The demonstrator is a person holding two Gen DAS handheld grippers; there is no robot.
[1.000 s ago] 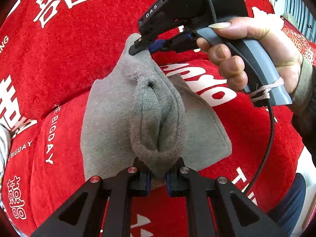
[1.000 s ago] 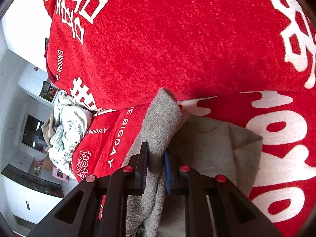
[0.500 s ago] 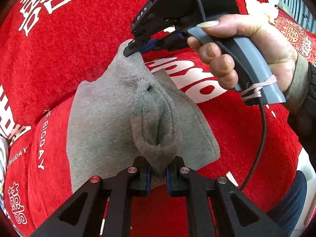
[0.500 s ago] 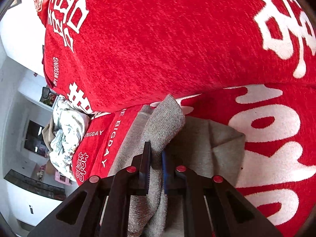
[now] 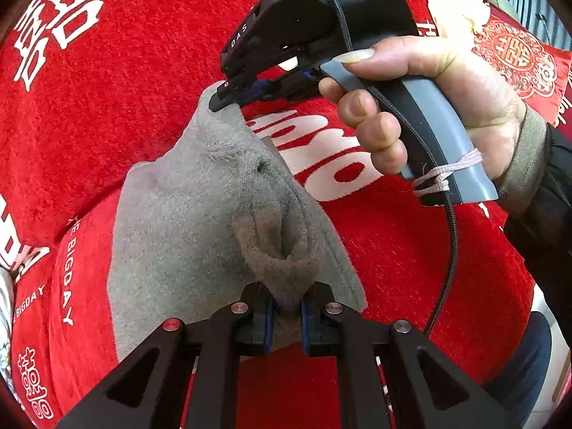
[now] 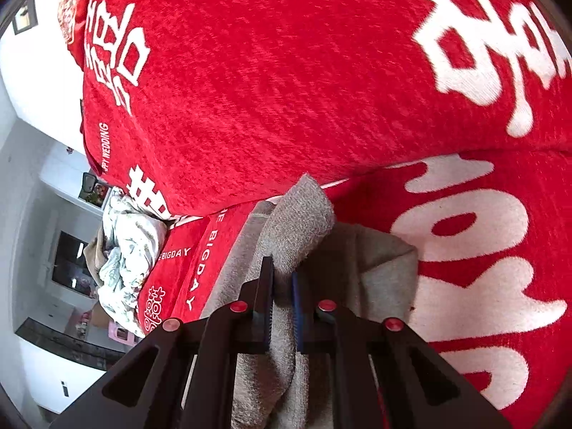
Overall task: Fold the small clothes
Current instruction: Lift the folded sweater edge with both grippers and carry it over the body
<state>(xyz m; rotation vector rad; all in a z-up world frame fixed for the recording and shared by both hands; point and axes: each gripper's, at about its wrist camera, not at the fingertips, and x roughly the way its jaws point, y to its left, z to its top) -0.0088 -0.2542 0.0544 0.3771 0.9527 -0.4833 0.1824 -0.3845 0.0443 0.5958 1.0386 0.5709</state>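
Already the grey garment (image 5: 186, 228) is partly doubled over on the red sofa cover (image 5: 411, 257). My left claw (image 5: 286, 316) is clamped on its near bunched edge; my right claw (image 5: 223, 102) pinches the far corner, lifted. Left to do, I judge: lay this fold flat, smooth it, perhaps fold again.
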